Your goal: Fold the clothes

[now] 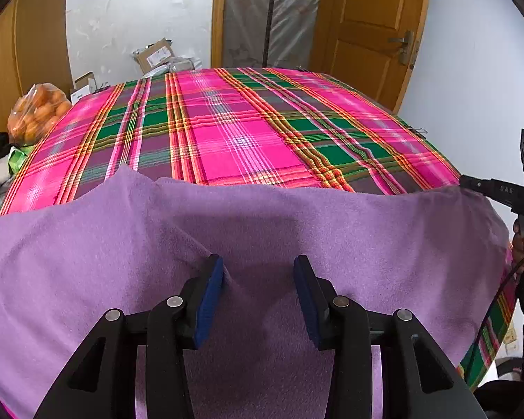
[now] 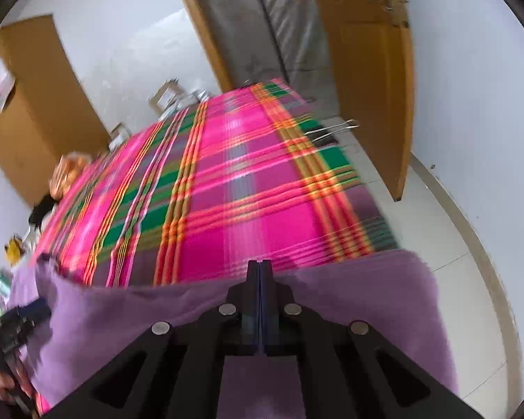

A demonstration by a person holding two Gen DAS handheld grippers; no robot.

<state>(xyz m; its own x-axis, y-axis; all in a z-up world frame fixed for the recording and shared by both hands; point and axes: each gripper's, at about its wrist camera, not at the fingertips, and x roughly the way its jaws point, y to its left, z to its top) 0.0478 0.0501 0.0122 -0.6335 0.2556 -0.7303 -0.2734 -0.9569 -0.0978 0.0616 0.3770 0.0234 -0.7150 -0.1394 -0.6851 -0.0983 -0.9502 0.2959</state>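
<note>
A purple fleece cloth (image 1: 332, 230) lies over the near part of a table with a pink and green plaid cover (image 1: 248, 129). My left gripper (image 1: 258, 276) hovers over the cloth's near middle, blue pads apart, with a raised crease running up against the left pad (image 1: 211, 286). In the right wrist view my right gripper (image 2: 259, 263) has its jaws pressed together at the far edge of the cloth (image 2: 366, 296). From the left wrist view, the right gripper (image 1: 466, 181) meets the cloth's far right corner, which rises to its tip. The left gripper (image 2: 40, 309) shows blurred at the left.
A bag of oranges (image 1: 38, 111) and dark items sit at the table's left edge. Cardboard boxes (image 1: 153, 54) stand by the far wall and a wooden door (image 1: 366, 28) behind the table. A binder clip (image 2: 332, 129) holds the cover at the right edge, with floor tiles (image 2: 454, 244) beyond.
</note>
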